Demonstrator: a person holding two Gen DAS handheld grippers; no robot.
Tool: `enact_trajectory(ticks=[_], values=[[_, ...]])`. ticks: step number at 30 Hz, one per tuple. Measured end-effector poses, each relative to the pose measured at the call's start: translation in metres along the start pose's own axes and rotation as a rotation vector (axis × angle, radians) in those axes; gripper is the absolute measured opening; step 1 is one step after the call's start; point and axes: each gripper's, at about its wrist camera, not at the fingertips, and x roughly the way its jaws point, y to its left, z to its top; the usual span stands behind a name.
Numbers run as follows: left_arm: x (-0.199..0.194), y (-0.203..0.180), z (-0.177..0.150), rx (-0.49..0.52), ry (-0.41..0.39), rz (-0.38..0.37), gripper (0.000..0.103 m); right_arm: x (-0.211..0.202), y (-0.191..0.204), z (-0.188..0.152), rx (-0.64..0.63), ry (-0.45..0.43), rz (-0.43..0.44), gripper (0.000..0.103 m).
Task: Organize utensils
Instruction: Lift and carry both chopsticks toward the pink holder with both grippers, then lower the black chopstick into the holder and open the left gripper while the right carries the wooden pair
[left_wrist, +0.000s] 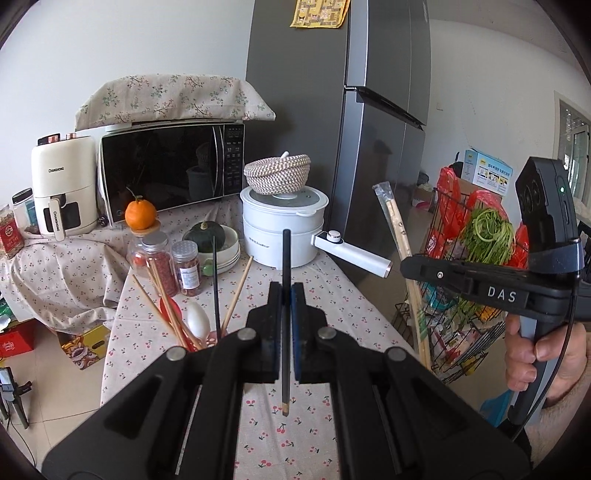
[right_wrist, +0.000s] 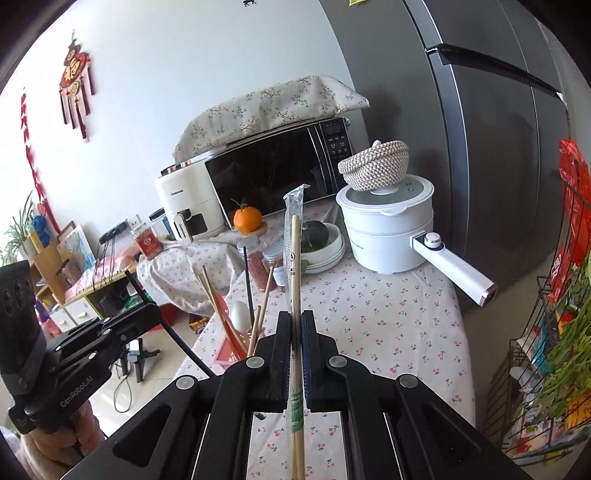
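Cherry-print tablecloth beside grey fridge, white wall

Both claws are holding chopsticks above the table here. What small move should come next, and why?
Probably swing the left claw down and left to drop its black chopstick into the red holder. That holder already stands other chopsticks and a white spoon upright, and it sits just left of that claw. The right claw grips wrapped chopsticks and can follow.
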Motion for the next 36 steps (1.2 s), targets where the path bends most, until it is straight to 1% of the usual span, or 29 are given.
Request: enact_trajectory(ticks=[5,12,14,16,20,26,28,31,34,35,36], values=[[-0.016,0.013,0.007,-0.014,-0.06,0.034,0.006,0.003,0.004,0.004,0.01,-0.013,0.016,0.005],[-0.028,0.028,0.018,-0.004,-0.166,0.151,0.006,0.009,0.014,0.01,0.02,-0.05,0.041,0.005],[-0.026,0.032,0.019,-0.002,-0.182,0.176,0.006,0.011,0.018,0.011,0.022,-0.065,0.045,0.005],[-0.019,0.037,0.019,-0.008,-0.181,0.193,0.006,0.015,0.022,0.011,0.021,-0.078,0.047,0.005],[0.005,0.045,0.014,-0.008,-0.147,0.236,0.006,0.027,0.03,0.01,0.019,-0.102,0.051,0.005],[0.046,0.056,0.006,-0.019,-0.027,0.246,0.006,0.049,0.041,0.008,0.024,-0.113,0.071,0.005],[0.056,0.059,0.003,-0.019,0.0,0.247,0.006,0.054,0.044,0.007,0.024,-0.126,0.08,0.005],[0.071,0.065,-0.001,-0.032,0.056,0.222,0.006,0.058,0.048,0.006,0.031,-0.156,0.084,0.005],[0.08,0.074,-0.005,-0.075,0.105,0.166,0.006,0.065,0.052,0.002,0.048,-0.182,0.071,0.005],[0.08,0.077,-0.006,-0.088,0.112,0.16,0.007,0.068,0.053,0.001,0.057,-0.188,0.065,0.005],[0.079,0.078,-0.006,-0.094,0.12,0.152,0.011,0.072,0.054,0.0,0.066,-0.191,0.056,0.005]])
